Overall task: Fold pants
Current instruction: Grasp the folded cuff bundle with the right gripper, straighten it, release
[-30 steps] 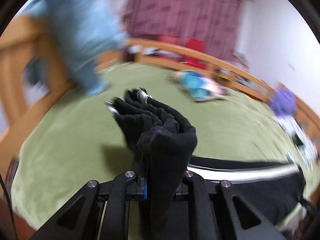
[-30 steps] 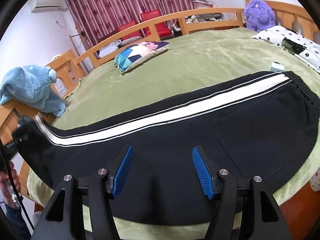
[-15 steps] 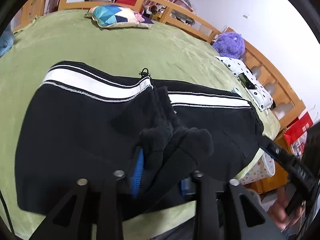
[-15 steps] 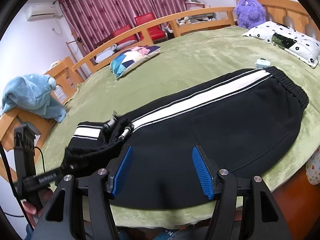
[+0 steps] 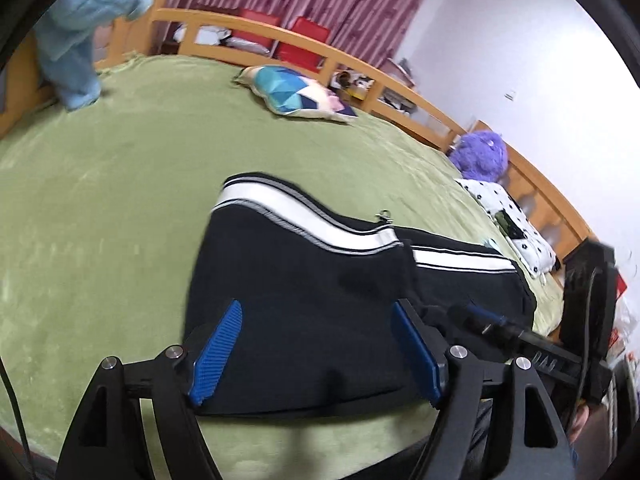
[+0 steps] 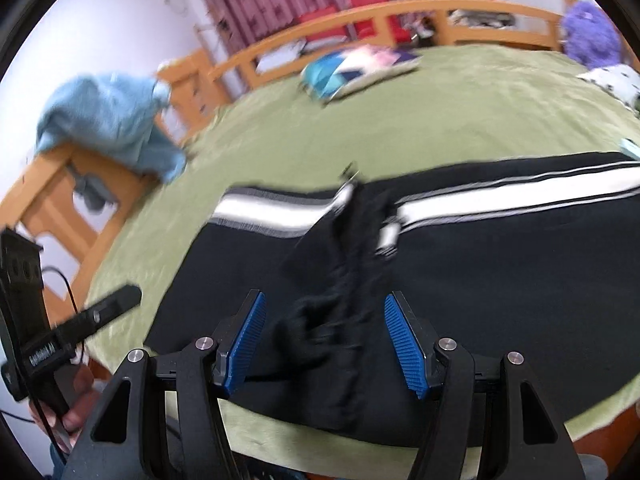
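Pants (image 5: 304,292), black with a white side stripe, lie folded over on the green bed (image 5: 100,208) near its front edge; I see the leg end doubled back over the upper part, its cuff bunched (image 6: 344,280). Patterned pillow (image 5: 296,94) sits well apart toward the headboard. My left gripper (image 5: 316,344) hovers over the fabric, fingers (image 5: 218,346) apart, holding nothing. My right gripper (image 6: 324,344), fingers (image 6: 404,344) likewise apart, straddles the bunched cuff.
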### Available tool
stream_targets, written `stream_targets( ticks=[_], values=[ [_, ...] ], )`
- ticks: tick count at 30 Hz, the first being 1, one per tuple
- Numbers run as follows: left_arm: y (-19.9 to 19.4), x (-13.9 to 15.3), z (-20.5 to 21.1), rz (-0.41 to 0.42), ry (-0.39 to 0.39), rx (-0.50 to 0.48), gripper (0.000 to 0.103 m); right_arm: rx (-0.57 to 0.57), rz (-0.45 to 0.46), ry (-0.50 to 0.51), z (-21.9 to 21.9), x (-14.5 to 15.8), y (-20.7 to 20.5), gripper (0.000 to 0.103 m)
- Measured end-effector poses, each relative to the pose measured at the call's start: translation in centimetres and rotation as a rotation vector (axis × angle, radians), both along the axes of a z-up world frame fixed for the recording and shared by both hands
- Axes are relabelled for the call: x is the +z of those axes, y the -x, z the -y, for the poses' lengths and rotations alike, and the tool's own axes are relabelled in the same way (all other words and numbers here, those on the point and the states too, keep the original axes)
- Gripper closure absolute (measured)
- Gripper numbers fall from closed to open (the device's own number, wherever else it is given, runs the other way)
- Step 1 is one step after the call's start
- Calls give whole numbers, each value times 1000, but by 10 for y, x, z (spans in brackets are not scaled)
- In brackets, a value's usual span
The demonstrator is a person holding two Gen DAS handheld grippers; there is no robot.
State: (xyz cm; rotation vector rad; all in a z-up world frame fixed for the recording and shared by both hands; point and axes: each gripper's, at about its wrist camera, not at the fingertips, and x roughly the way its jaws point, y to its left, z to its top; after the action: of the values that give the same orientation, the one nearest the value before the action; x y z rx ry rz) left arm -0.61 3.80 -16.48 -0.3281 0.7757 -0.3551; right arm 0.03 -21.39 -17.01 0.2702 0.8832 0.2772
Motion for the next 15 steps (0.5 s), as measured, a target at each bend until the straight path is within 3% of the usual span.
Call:
stream_targets(
  ticks=[1,3,4,5,6,8,9,11,13,15],
  values=[
    [-2,-4,-4,-6,11,7,28,14,-10,11,-7,-4,-1,41],
    [-4,-11,-12,-24,31,16,28,57,-38,61,-27,-15,-6,62],
    [-6,-14,-13,-32,39,16,28,48,-37,126,-35,-19,-7,80],
    [-7,-16,-15,-39,47,14,28,49,-31,155,-38,-21,-5,84],
    [-8,-18,-17,-42,51,12,28,59,-2,129,-35,-15,0,86],
    [-4,-19,-24,-27,55,11,28,21,85,-64,-6,8,20,86],
    [-4,-20,-26,-22,59,15,28,-4,103,-114,5,14,26,86],
    [-5,-23,-30,-36,79,17,28,-56,90,-100,17,17,34,86],
    [-9,-28,-32,-59,104,8,28,-47,21,-24,14,1,35,84],
    [-12,-32,-33,-77,113,-2,28,-4,-104,24,4,-28,29,77]
  ],
)
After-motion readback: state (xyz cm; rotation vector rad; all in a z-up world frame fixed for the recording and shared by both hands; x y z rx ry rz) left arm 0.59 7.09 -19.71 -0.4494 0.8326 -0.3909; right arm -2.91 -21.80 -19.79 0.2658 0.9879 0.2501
